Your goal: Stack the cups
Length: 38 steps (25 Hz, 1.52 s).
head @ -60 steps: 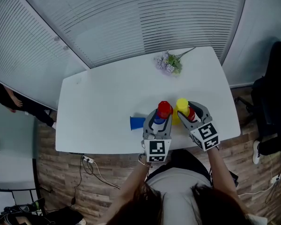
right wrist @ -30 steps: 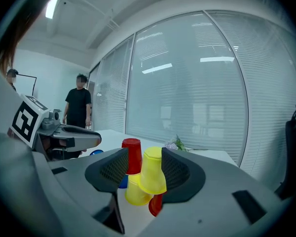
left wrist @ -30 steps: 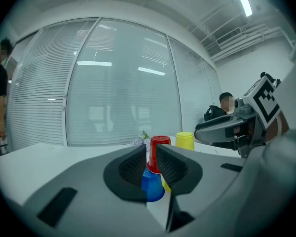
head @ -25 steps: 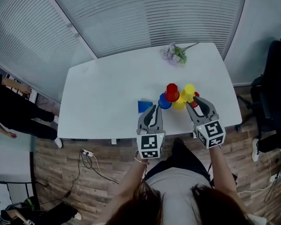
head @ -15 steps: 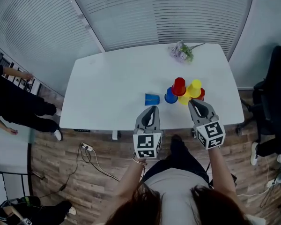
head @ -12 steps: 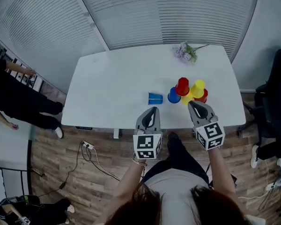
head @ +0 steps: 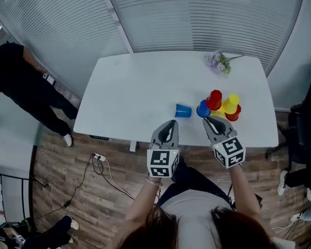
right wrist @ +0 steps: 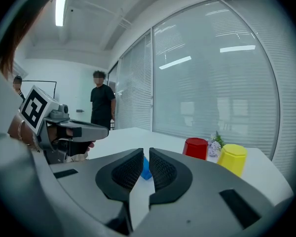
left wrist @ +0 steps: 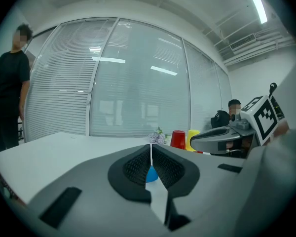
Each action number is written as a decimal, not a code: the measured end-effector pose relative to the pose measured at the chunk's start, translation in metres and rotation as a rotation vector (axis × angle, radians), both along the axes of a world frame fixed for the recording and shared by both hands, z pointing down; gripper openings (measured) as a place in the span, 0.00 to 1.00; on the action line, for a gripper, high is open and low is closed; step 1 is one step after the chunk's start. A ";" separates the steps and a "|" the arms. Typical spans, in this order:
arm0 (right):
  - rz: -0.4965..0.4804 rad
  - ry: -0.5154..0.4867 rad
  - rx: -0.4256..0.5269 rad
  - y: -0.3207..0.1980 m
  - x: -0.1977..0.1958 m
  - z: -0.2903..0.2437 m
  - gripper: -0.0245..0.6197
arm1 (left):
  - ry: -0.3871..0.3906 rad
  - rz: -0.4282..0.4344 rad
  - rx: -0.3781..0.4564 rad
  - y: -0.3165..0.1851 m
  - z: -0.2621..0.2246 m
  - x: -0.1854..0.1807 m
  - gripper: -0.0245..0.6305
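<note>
White table [head: 124, 97] below you — the lone blue cup [head: 183, 110] lies on its side, long axis crosswise. Just short of it, your left gripper [head: 169, 124] is nearer, jaws shut and empty. Right of it, your right gripper [head: 209, 120] has just closed its jaws on nothing.

White table [head: 140, 87] bearing red cup [head: 214, 99], yellow cup [head: 230, 103], blue cup [head: 183, 110]; flowers [head: 217, 62] showing lilac over green. Floor [head: 67, 191] running in brown wood-grain planks. Bystander [head: 20, 82] wearing black. Blinds [head: 197, 19] showing pale grey fine stripes.
</note>
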State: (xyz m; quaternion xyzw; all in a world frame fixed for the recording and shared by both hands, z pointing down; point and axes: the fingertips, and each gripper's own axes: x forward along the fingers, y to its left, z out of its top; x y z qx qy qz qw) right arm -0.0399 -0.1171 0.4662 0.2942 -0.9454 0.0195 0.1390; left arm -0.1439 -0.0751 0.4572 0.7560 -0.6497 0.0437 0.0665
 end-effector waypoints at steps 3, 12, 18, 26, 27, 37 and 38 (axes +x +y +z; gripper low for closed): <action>-0.022 0.008 -0.018 -0.004 -0.015 0.008 0.11 | -0.003 -0.005 -0.010 -0.003 0.003 -0.010 0.08; -0.051 0.088 -0.072 -0.019 -0.056 0.035 0.21 | -0.001 0.036 -0.060 -0.026 0.017 -0.039 0.08; -0.042 0.173 -0.129 -0.030 -0.070 0.066 0.28 | 0.006 0.069 -0.094 -0.044 0.029 -0.053 0.08; -0.012 0.224 -0.191 -0.040 -0.081 0.090 0.34 | 0.008 0.108 -0.121 -0.060 0.037 -0.063 0.08; -0.007 0.229 -0.198 -0.041 -0.081 0.093 0.35 | 0.009 0.111 -0.125 -0.062 0.038 -0.064 0.08; -0.032 0.209 -0.222 -0.034 -0.102 0.097 0.35 | 0.013 0.105 -0.138 -0.073 0.045 -0.076 0.08; -0.039 0.207 -0.222 -0.033 -0.104 0.097 0.35 | 0.014 0.105 -0.138 -0.073 0.045 -0.076 0.08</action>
